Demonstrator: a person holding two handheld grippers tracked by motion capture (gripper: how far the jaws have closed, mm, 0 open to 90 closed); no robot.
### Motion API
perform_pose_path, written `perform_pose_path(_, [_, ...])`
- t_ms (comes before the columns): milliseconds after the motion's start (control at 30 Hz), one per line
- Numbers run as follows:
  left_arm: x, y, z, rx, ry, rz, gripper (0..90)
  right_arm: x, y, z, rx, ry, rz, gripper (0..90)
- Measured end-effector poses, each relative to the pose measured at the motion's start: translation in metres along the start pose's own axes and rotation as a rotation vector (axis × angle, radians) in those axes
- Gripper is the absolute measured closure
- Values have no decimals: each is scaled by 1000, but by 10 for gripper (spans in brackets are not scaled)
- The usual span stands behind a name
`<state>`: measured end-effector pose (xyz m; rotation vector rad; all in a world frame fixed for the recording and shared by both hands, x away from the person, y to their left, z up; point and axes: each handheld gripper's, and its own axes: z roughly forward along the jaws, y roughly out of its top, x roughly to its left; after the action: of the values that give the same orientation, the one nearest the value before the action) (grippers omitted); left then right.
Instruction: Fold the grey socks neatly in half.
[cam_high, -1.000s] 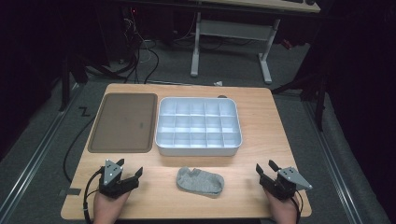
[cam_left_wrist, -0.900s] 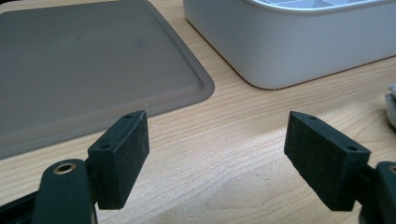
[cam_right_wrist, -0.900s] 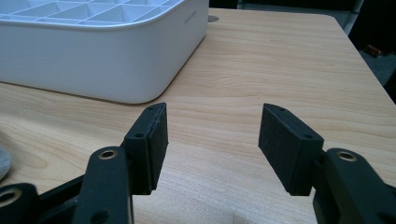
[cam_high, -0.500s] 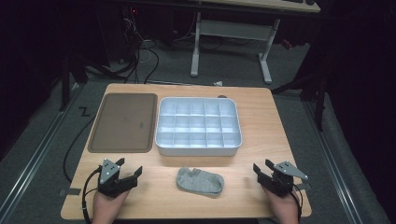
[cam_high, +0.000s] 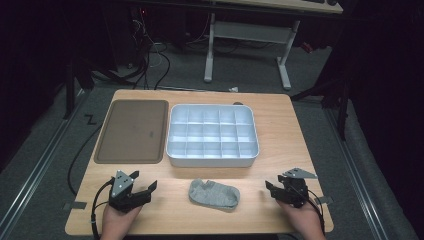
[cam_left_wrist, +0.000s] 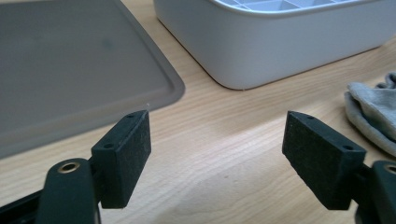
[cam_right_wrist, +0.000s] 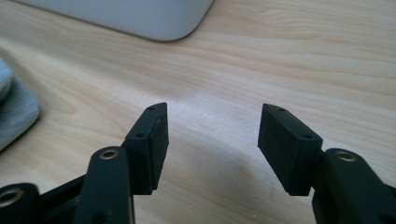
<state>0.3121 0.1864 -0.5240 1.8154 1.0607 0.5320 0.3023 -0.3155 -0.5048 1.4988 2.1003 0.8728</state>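
Note:
A crumpled grey sock (cam_high: 214, 194) lies on the wooden table near its front edge, midway between the two hands. My left gripper (cam_high: 149, 191) rests low at the front left, pointing right toward the sock, with its jaws wide apart. In the left gripper view the left gripper (cam_left_wrist: 216, 135) has only bare wood between its pads, and the sock (cam_left_wrist: 373, 112) lies beyond the right pad. My right gripper (cam_high: 270, 190) hovers at the front right, pointing left, open and holding nothing. In the right gripper view, the right gripper (cam_right_wrist: 212, 126) has the sock (cam_right_wrist: 14, 114) off to its left.
A white box (cam_high: 212, 161) divided into several compartments stands mid-table behind the sock; its wall (cam_left_wrist: 289, 42) and corner (cam_right_wrist: 140, 16) are close to the jaws. A flat brown tray (cam_high: 131, 131) lies left of it, its rim (cam_left_wrist: 163, 88) near the left gripper. Metal desk legs stand beyond the table.
My right gripper has shifted slightly left toward the sock and lifted a little. The left gripper, sock, box and tray have not moved.

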Motion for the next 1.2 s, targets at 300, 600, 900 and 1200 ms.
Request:
perform_pose_path(300, [-27, 6, 15, 89, -85, -16, 288, 17, -5, 4, 68, 65, -22, 480])
perform_pose_path(600, [-50, 12, 25, 135, -160, -19, 304, 36, 0, 1, 88, 105, -47, 491])
perform_pose_path(900, [-78, 22, 41, 145, -218, -12, 342, 56, 6, 1, 58, 159, -39, 488])
perform_pose_path(1200, [-96, 25, 61, 191, -243, -7, 478, 76, 8, -3, -27, 185, -28, 488])
